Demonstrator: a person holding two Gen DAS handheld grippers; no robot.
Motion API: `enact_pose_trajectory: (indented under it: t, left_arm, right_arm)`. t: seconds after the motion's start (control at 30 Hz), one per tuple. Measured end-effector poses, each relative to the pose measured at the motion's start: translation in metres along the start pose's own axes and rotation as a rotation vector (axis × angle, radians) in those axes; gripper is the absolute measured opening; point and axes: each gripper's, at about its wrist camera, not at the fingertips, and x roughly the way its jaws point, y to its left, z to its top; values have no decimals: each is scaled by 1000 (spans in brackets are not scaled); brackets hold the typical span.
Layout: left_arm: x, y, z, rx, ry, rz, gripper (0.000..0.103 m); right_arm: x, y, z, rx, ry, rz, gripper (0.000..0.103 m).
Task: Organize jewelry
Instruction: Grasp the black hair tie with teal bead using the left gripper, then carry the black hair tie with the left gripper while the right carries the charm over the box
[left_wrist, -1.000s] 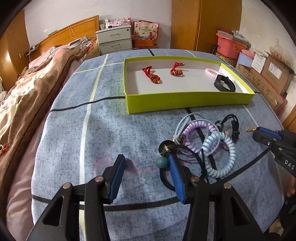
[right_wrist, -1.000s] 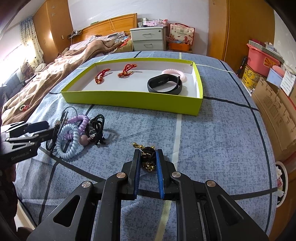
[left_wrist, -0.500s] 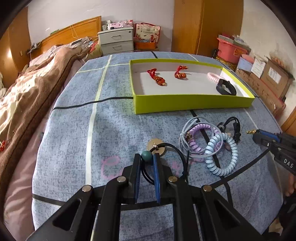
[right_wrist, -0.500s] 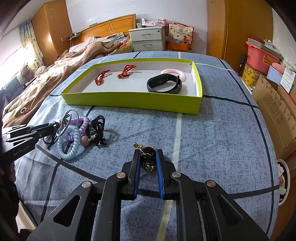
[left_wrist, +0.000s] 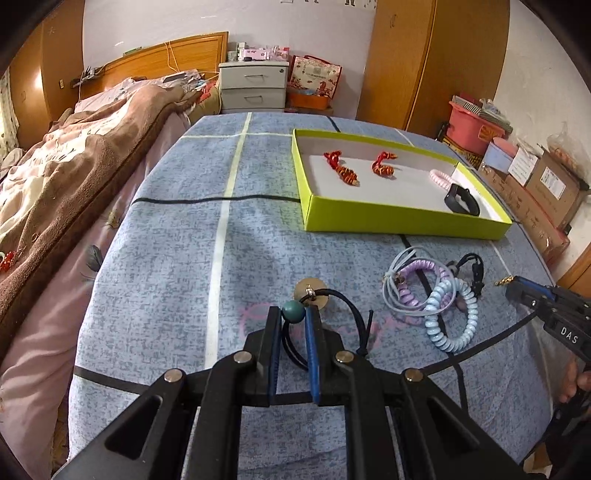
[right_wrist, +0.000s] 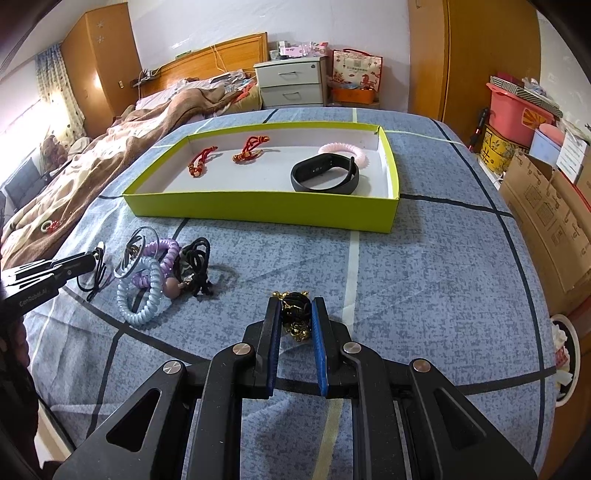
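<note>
My left gripper (left_wrist: 293, 314) pinches the bead cord (left_wrist: 293, 311); right gripper (right_wrist: 294, 314) clamps a charm (right_wrist: 295, 310); cord's slack may snag en route to the tray (left_wrist: 406, 218) at 1 o'clock

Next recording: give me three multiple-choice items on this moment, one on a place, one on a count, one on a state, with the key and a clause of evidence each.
1. Where does the black wristband lie?
A. In the green tray, at its right end
B. On the bedspread beside the hair ties
C. Between the right gripper's pads

2. How many red knotted cords are in the tray?
A. One
B. Two
C. Four

3. What is the left gripper doing?
A. Standing open over the bare bedspread
B. Shut on the black cord with a teal bead
C. Shut on the light blue spiral hair tie

Key: 1 A, it rests inside the tray wall by the pink spiral tie. 2 B, two lie side by side, and. 3 B, the pads pinch the bead.
</note>
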Motion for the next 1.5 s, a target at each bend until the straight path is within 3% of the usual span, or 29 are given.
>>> enact_pose_trajectory:
  t: [0.43,0.9,1.5]
  left_arm:
    - [-14,0,9,-8,-47,-17,13]
    - [-37,-9,46,26,-136,-61,14]
    - [10,-36,99,37,-96,-163,14]
  right_arm:
    - [-9,4,10,-5,-34,16,17]
    - [-22,6,49,-21,-112,56,17]
    - [28,-6,127,-33,-83,100,17]
